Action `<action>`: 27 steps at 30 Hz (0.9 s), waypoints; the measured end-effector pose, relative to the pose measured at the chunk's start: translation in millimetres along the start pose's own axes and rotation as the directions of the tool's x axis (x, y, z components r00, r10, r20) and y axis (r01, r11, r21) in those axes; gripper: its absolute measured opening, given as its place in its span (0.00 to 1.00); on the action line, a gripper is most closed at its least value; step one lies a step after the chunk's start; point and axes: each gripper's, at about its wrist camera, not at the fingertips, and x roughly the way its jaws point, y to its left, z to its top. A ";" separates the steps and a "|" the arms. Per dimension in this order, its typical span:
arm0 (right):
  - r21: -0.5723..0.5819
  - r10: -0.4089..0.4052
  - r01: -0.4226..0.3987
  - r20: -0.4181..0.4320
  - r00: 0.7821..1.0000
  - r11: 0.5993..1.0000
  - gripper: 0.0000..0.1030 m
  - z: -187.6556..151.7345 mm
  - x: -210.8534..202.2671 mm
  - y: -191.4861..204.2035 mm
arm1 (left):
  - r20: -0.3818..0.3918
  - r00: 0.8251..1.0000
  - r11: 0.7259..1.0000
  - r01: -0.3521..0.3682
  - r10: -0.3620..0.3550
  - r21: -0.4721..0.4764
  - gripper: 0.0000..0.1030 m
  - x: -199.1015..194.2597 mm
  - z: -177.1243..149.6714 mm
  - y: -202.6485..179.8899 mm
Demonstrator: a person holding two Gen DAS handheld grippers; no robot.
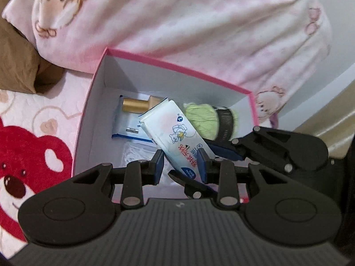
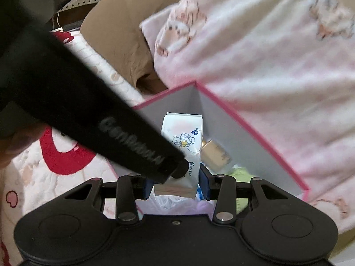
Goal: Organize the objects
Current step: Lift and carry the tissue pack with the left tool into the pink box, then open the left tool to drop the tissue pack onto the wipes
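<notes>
A white tissue pack (image 1: pixel 175 133) with a cartoon bear print hangs tilted over an open pink box (image 1: pixel 97 102) with white inner walls. My right gripper (image 2: pixel 176 187) is shut on the lower end of the tissue pack (image 2: pixel 182 137); in the left wrist view its fingers (image 1: pixel 224 149) reach in from the right. My left gripper (image 1: pixel 180 166) has its jaws narrow, and the pack's lower end shows between them. I cannot tell if its pads press on it. In the right wrist view, the left gripper's black housing (image 2: pixel 99 119) crosses in front.
Inside the box lie a gold-capped bottle (image 1: pixel 135 105), a blue-and-white packet (image 1: pixel 128 130), a green bundle with a black band (image 1: pixel 206 119) and clear plastic (image 1: pixel 135 153). A pink printed blanket (image 1: pixel 199 22) lies behind the box, a brown pillow (image 1: pixel 15 51) at the left.
</notes>
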 end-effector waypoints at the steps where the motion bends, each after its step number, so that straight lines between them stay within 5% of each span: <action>1: -0.011 0.015 -0.015 -0.013 1.000 1.000 0.45 0.0 6.6 -3.1 | -0.009 1.000 1.000 0.004 -0.004 -0.005 0.29 6.6 0.4 4.0; 6: -0.072 0.083 -0.090 -0.094 0.992 0.993 0.45 1.3 39.1 -13.7 | -0.068 0.997 0.998 0.027 -0.031 -0.061 0.28 38.1 4.3 24.0; 17: -0.199 0.152 -0.204 -0.247 0.957 0.959 0.45 14.1 83.2 -29.4 | -0.070 0.997 0.997 0.004 -0.010 -0.083 0.28 68.3 9.6 34.8; 27: -0.179 -0.005 -0.035 -0.222 0.975 0.983 0.48 -1.4 93.3 -39.0 | 0.008 0.999 0.998 -0.038 0.038 -0.042 0.30 62.4 11.1 33.7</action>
